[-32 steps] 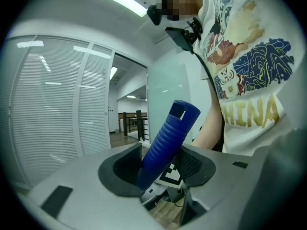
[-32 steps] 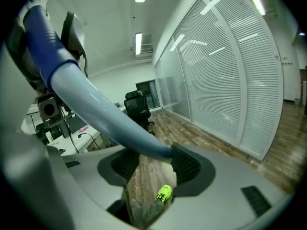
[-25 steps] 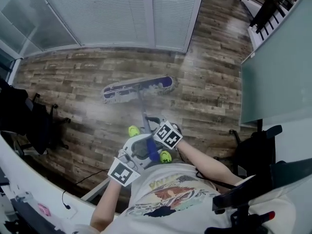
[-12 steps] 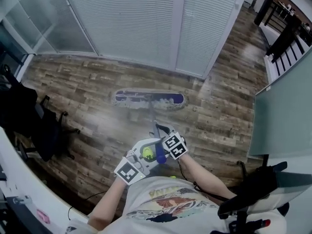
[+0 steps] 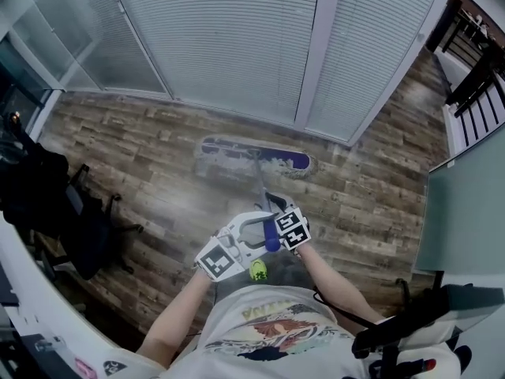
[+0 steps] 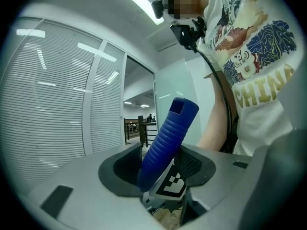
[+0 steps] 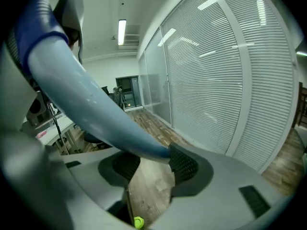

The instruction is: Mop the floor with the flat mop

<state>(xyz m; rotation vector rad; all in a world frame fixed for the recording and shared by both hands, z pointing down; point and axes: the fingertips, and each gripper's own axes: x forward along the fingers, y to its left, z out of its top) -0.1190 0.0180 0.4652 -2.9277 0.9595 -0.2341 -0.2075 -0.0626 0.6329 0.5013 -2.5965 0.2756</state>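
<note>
mop: flat mop head w/ purple-white pad (image 5: 251, 156) lies on the brown wood-plank floor (image 5: 134, 156), near the white slatted blinds (image 5: 237, 46)
left gripper (image 6: 156, 169): clamped on the blue ribbed plastic handle grip (image 6: 168, 133)
right gripper (image 7: 153, 163): jaws just been closing, pads squeezing the pale grey-blue pole (image 7: 86, 104) btw them

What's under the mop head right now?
The mop head lies flat on the wood-plank floor, with pale hazy patches nearby. The planks directly beneath are covered by it, so their condition cannot be seen.
</note>
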